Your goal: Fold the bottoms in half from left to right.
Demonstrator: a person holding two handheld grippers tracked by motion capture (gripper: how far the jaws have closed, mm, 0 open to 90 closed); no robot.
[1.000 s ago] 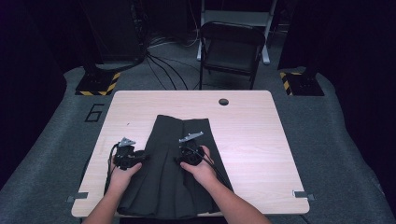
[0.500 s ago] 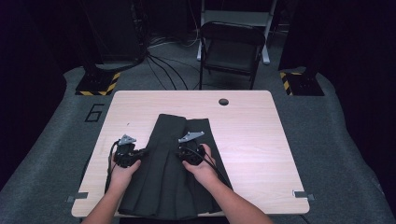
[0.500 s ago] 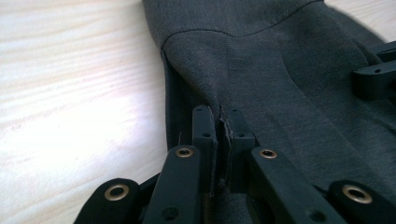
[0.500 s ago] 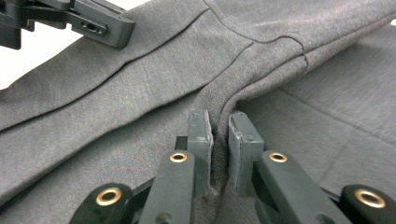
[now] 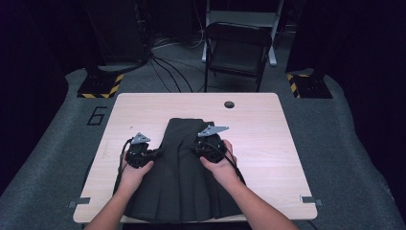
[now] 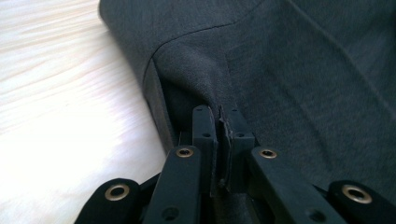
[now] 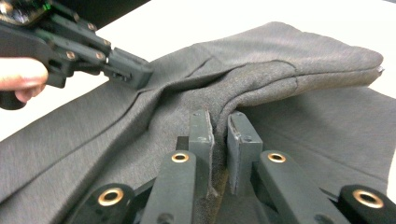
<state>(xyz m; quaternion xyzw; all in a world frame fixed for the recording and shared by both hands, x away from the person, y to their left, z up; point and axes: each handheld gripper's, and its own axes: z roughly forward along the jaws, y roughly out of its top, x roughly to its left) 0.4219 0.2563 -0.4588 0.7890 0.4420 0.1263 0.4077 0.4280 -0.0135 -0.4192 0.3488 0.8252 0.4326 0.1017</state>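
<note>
A dark grey pleated skirt point(image 5: 182, 187) lies flat on the light wooden table point(image 5: 268, 143), its narrow end away from the person. My left gripper point(image 5: 156, 153) is at the skirt's left edge, shut on the cloth edge point(image 6: 219, 116). My right gripper point(image 5: 196, 149) is over the skirt's upper right part, its jaws nearly closed on a raised fold of the cloth point(image 7: 219, 123). In the right gripper view the skirt point(image 7: 289, 60) bunches up toward the far end, and the left gripper point(image 7: 135, 72) reaches in from the upper left.
A round cable hole point(image 5: 229, 104) sits near the table's far edge. Behind the table stands a dark folding chair point(image 5: 238, 48), with cables point(image 5: 165, 60) on the floor. Bare tabletop lies to the right of the skirt and beyond it.
Both grippers have shifted slightly away from the person and to the right, still holding the cloth. The skirt has bunched a little between them.
</note>
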